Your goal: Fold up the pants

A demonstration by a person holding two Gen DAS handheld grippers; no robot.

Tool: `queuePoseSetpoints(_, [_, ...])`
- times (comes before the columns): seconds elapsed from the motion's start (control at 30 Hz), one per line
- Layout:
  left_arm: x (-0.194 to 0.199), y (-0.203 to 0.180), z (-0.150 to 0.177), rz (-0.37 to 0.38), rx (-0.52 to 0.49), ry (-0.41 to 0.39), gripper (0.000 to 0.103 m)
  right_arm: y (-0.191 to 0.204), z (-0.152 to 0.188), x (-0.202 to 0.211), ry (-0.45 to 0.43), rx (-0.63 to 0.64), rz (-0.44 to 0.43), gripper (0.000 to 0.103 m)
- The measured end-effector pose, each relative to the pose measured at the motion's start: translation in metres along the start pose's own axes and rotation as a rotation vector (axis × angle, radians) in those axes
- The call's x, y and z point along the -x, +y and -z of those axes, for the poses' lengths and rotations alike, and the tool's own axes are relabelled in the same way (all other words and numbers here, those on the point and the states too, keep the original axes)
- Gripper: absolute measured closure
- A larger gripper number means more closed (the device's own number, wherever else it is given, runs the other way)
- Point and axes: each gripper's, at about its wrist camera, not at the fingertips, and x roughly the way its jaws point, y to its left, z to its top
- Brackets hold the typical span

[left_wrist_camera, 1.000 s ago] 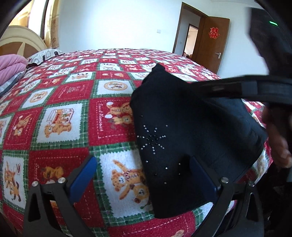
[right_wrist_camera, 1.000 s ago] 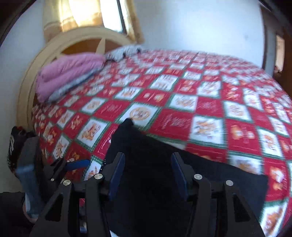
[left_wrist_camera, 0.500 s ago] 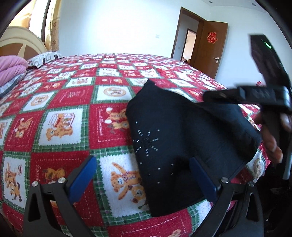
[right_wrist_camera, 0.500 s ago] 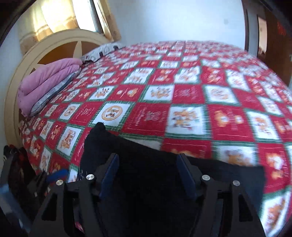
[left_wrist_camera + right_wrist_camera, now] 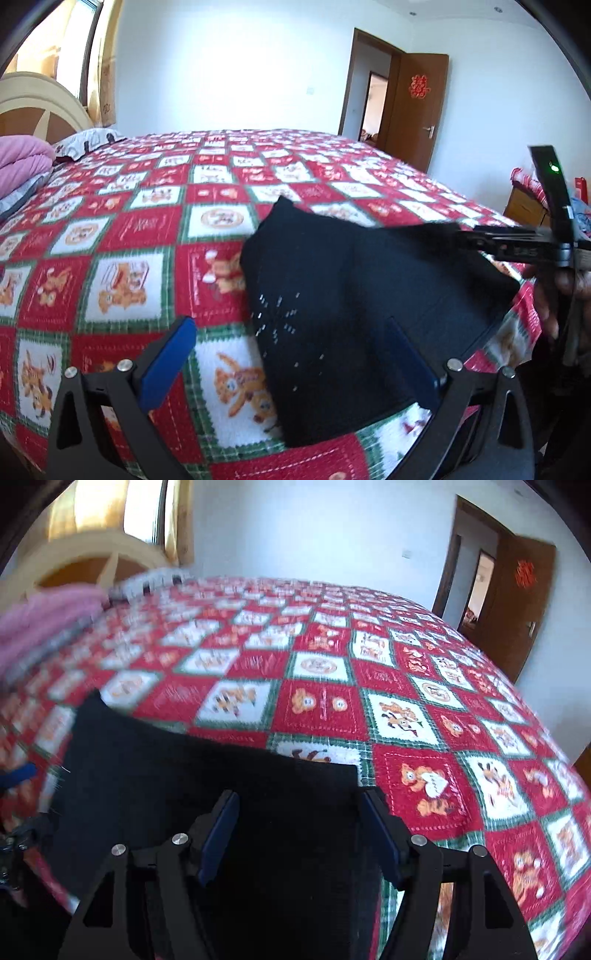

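The black pants (image 5: 354, 295) lie folded into a compact stack near the front edge of the bed, with a small rhinestone star pattern on top. They also show in the right wrist view (image 5: 207, 775). My left gripper (image 5: 291, 354) is open and empty, hovering just in front of the stack, its right finger over the cloth. My right gripper (image 5: 299, 830) is open and empty above the right part of the stack. In the left wrist view the right gripper's body (image 5: 517, 243) reaches in from the right, above the pants.
The bed is covered by a red, green and white patchwork blanket (image 5: 122, 236) with bear pictures. Pink folded bedding (image 5: 22, 166) and a pillow lie at the headboard on the left. An open brown door (image 5: 417, 107) stands at the back right.
Both grippers have pulled back and up from the pants. The right gripper has swung to the right, so its view now looks across the bed toward the door. The pants have stayed in place.
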Motion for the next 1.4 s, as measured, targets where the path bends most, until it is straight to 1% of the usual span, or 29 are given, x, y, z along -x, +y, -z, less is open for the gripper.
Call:
queuePoseSetpoints(0.03, [-0.003,0.000,-0.001,0.005,-0.002,0.013,0.000,-0.009,0.002,0.008,-0.007,-0.043,-0.037,0.035])
queuePoseSetpoints(0.1, [-0.013,0.003,0.001,0.006,0.009,0.042,0.000,-0.023,0.010,0.015,-0.010,-0.120,-0.082,0.035])
queuePoseSetpoints(0.13, [-0.018,0.005,0.002,0.017,0.023,0.058,0.000,-0.034,0.017,0.019,-0.004,-0.170,-0.087,0.035])
queuePoseSetpoints(0.2, [-0.027,0.009,0.004,0.040,0.054,0.080,0.000,-0.047,0.025,0.021,0.005,-0.219,-0.079,0.035])
queuePoseSetpoints(0.27, [-0.034,0.013,0.004,0.054,0.087,0.093,0.000,-0.060,0.034,0.017,0.027,-0.270,-0.099,0.035])
queuePoseSetpoints(0.37, [-0.035,0.010,0.001,0.055,0.079,0.084,0.000,-0.069,0.045,0.001,0.077,-0.343,-0.175,0.035])
queuePoseSetpoints(0.4, [-0.035,0.009,0.000,0.055,0.076,0.083,0.000,-0.070,0.048,-0.003,0.087,-0.352,-0.186,0.035])
queuePoseSetpoints(0.5, [-0.040,0.003,0.000,0.037,0.059,0.085,0.000,-0.069,0.050,-0.008,0.082,-0.354,-0.188,0.036])
queuePoseSetpoints(0.57, [-0.044,-0.002,0.001,0.015,0.030,0.086,0.000,-0.068,0.051,-0.006,0.075,-0.356,-0.197,0.043])
queuePoseSetpoints(0.6, [-0.045,-0.004,0.001,0.009,0.019,0.085,0.000,-0.065,0.052,-0.007,0.077,-0.352,-0.209,0.050])
queuePoseSetpoints(0.7, [-0.046,0.001,0.001,0.023,0.047,0.095,0.000,-0.068,0.056,-0.009,0.079,-0.378,-0.228,0.051])
queuePoseSetpoints(0.83, [-0.047,0.000,0.001,0.017,0.050,0.103,0.000,-0.077,0.061,-0.014,0.086,-0.428,-0.273,0.050])
queuePoseSetpoints(0.97, [-0.048,0.000,-0.001,0.017,0.049,0.109,0.000,-0.074,0.062,-0.013,0.074,-0.425,-0.264,0.051])
queuePoseSetpoints(1.0, [-0.048,0.000,-0.001,0.016,0.044,0.106,0.000,-0.073,0.063,-0.012,0.071,-0.425,-0.261,0.052])
queuePoseSetpoints(1.07, [-0.048,-0.001,0.000,0.012,0.037,0.095,0.000,-0.073,0.063,-0.011,0.065,-0.426,-0.266,0.059])
queuePoseSetpoints(1.13, [-0.046,-0.001,0.000,0.018,0.034,0.088,0.003,-0.073,0.064,-0.009,0.057,-0.435,-0.290,0.063])
queuePoseSetpoints(1.17, [-0.044,-0.002,0.000,0.023,0.030,0.084,0.011,-0.073,0.064,-0.008,0.054,-0.434,-0.291,0.064])
queuePoseSetpoints(1.2, [-0.041,-0.004,-0.001,0.047,0.017,0.072,0.032,-0.072,0.064,-0.008,0.052,-0.429,-0.292,0.068])
queuePoseSetpoints(1.23, [-0.040,-0.006,-0.001,0.069,0.010,0.072,0.039,-0.071,0.063,-0.007,0.048,-0.425,-0.298,0.071])
queuePoseSetpoints(1.27, [-0.038,-0.009,-0.002,0.074,0.002,0.068,0.050,-0.070,0.063,-0.006,0.045,-0.422,-0.301,0.073])
queuePoseSetpoints(1.3, [-0.037,-0.011,-0.003,0.077,-0.009,0.063,0.066,-0.068,0.062,-0.003,0.039,-0.415,-0.301,0.075])
queuePoseSetpoints(1.37, [-0.034,-0.009,-0.004,0.058,-0.010,0.057,0.085,-0.064,0.059,0.006,0.020,-0.393,-0.292,0.077])
queuePoseSetpoints(1.4, [-0.034,-0.005,-0.005,0.075,0.008,0.058,0.087,-0.062,0.058,0.009,0.011,-0.385,-0.291,0.077])
